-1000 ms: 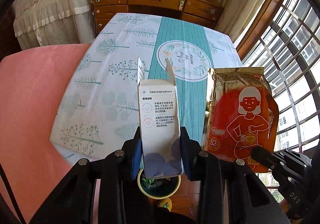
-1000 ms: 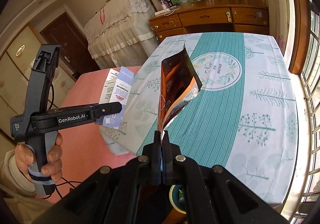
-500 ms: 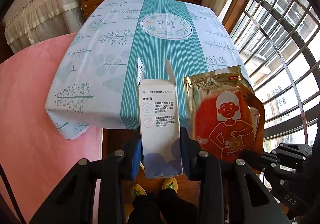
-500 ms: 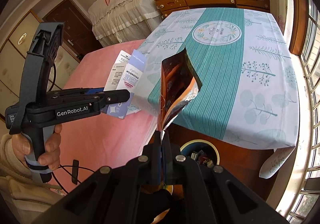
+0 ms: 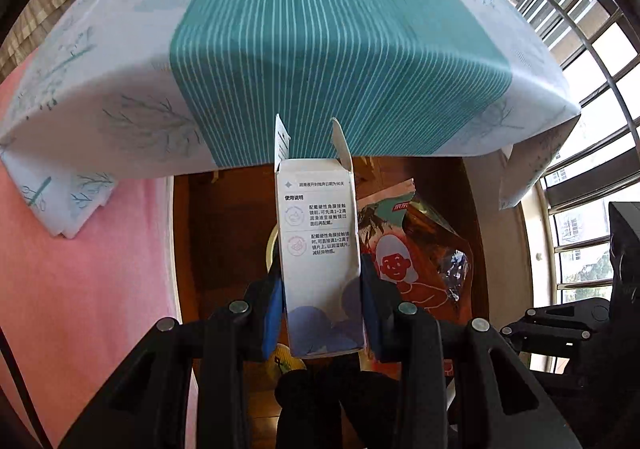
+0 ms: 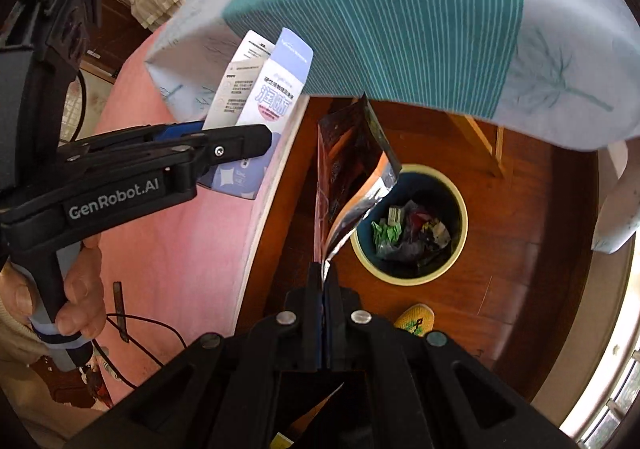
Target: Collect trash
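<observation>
Fingers of the left gripper (image 5: 322, 313) are clamped on the lower end of a small white carton (image 5: 318, 249), and those of the right gripper (image 6: 323, 289) are pressed together on the bottom edge of an orange foil pouch (image 6: 352, 185). Both pieces of trash are held in the air, past the near edge of the table (image 6: 400, 9) and above the wooden floor (image 6: 520, 249).

The carton's long axis is seen running away from the left gripper, with its opened flaps at the far end. The pouch likewise stands along the right gripper's fingers, its torn mouth gaping at the far end and leaning toward the bin (image 6: 460, 249).

From the right wrist view the bin is seen just beyond and to the right of the pouch, already partly filled. The carton, however, is seen well to the left, over the pink cover (image 6: 180, 249) rather than over the bin.

A miss is judged the main risk: if the carton were released from where it is, it would probably land on the pink cover or the floor. The pouch, being light and broad, could flutter sideways or catch on the rim. A collision between the two grippers over the small opening is also possible, as is a brush against the overhanging tablecloth (image 5: 340, 49).
</observation>
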{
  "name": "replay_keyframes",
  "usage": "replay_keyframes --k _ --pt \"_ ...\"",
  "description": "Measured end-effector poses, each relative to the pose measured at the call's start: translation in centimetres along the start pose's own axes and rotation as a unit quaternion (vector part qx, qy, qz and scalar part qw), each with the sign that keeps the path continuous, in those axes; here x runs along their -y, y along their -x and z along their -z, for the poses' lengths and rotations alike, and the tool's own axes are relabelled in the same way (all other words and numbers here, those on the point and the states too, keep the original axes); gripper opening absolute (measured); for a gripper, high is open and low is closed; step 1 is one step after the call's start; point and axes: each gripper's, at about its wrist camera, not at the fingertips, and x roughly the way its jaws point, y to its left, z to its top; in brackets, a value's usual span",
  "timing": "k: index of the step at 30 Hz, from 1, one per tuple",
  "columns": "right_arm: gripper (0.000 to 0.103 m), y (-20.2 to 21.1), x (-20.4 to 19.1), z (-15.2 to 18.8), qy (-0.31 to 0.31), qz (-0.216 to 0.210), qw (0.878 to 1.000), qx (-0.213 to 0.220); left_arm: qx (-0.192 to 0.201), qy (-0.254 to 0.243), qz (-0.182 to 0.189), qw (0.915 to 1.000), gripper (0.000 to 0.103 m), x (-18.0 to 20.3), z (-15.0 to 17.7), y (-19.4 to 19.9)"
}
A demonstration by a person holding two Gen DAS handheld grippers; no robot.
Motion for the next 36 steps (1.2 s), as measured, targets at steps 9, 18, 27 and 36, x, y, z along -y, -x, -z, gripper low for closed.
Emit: replay_keyframes --k 9,18,27,36 --pt "0.001 -9.5 6.2 0.5 -0.072 0.024 0.997 -0.021 -0.05 0.018 0.008 0.9985 0.033 -1.2 2.3 -11.7" --pt "0.001 -15.1 10.8 -1.0 -0.092 0.035 0.995 -0.027 -0.071 0.015 0.001 0.9974 0.033 -1.9 2.9 -19.6" --pt "0.004 -19.8 12.9 -2.5 -0.097 0.047 0.994 -0.031 -0.081 0.003 -0.02 0.9965 0.039 -2.3 2.1 -24.2" --pt "0.059 -20.8 13.5 -2.6 -0.108 0.074 0.991 -0.01 -0.073 0.02 -0.041 0.9963 0.085 -3.5 2.2 -25.3"
